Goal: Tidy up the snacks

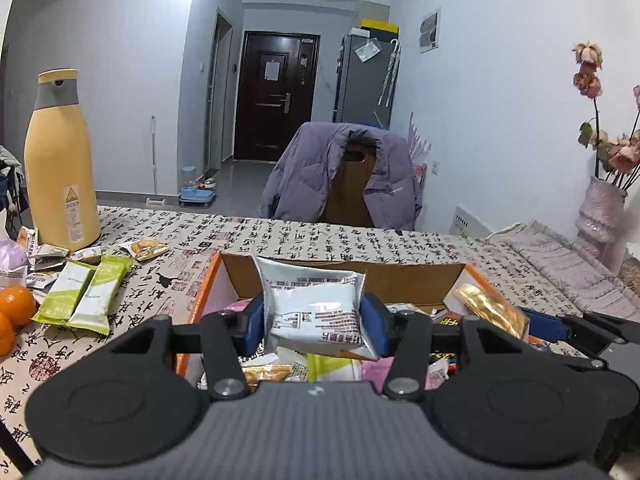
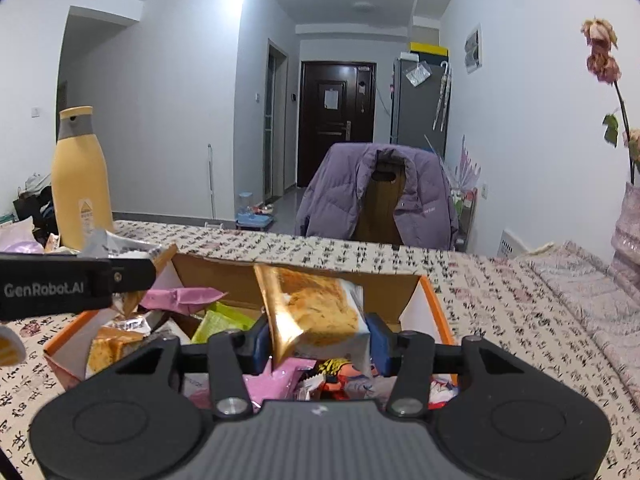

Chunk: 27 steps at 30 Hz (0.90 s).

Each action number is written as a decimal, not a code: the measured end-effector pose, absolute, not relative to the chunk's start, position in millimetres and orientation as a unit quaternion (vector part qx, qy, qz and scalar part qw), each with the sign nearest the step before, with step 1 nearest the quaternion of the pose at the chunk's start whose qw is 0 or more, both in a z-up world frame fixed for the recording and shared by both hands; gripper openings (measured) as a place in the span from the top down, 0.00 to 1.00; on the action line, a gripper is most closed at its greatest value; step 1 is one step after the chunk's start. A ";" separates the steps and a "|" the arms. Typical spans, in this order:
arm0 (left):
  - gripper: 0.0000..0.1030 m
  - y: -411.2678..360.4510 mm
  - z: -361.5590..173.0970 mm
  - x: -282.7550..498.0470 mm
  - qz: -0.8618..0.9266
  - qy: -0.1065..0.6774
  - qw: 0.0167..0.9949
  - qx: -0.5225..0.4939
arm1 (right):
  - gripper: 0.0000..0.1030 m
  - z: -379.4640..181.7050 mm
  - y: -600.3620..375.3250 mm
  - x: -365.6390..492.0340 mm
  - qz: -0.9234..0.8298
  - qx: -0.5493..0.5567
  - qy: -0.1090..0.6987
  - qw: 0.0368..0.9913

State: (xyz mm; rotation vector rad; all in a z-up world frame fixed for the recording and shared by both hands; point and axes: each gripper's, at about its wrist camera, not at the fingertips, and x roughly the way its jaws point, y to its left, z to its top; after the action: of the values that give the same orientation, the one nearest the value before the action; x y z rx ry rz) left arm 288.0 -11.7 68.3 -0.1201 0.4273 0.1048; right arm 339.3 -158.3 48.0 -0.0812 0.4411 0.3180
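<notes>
Clamped between the blue pads of the left gripper (image 1: 314, 322) is a white foil snack packet printed with dark text (image 1: 316, 304), which is held upright above the open cardboard box with orange-edged flaps (image 1: 400, 276). Pinched in the same way by the right gripper (image 2: 320, 338) is a gold and white snack packet showing a baked biscuit (image 2: 320, 308), which is likewise held over the box (image 2: 224, 276). Inside the box, loose pink, green and orange wrappers (image 2: 200, 312) are piled together. To the left of the box, two green and white snack bars (image 1: 82, 294) are laid side by side on the calligraphy-printed tablecloth (image 1: 360, 240), with two oranges (image 1: 14, 312) just beside them at the frame edge. Behind these, small packets are scattered around the base of a tall yellow flask with a grey collar (image 1: 60, 160). Beyond the table, a purple padded jacket (image 1: 344, 176) is draped over a wooden chair, and a dark door (image 1: 276, 96) is seen at the end of the hallway.
</notes>
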 end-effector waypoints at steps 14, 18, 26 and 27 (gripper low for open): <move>0.00 8.1 61.3 254.7 0.068 0.189 0.975 -0.094 | 0.00 44.0 -174.4 321.0 0.150 -0.025 0.227 0.962; 0.00 4.6 65.7 228.8 0.059 0.177 0.978 -0.088 | 0.00 49.2 -181.3 300.4 0.148 -0.025 0.223 0.963; 0.00 -8.9 78.3 160.4 0.026 0.165 0.984 -0.068 | 0.00 59.7 -202.9 226.8 0.152 -0.038 0.195 0.968; 0.00 -11.0 79.4 151.5 0.022 0.167 0.984 -0.065 | 0.00 60.9 -205.8 217.5 0.153 -0.038 0.192 0.969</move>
State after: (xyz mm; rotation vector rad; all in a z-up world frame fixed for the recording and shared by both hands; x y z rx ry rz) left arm 151.5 -11.0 79.4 -0.1307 0.3350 0.0449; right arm 217.5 -205.8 60.9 -0.0771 0.3883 0.3102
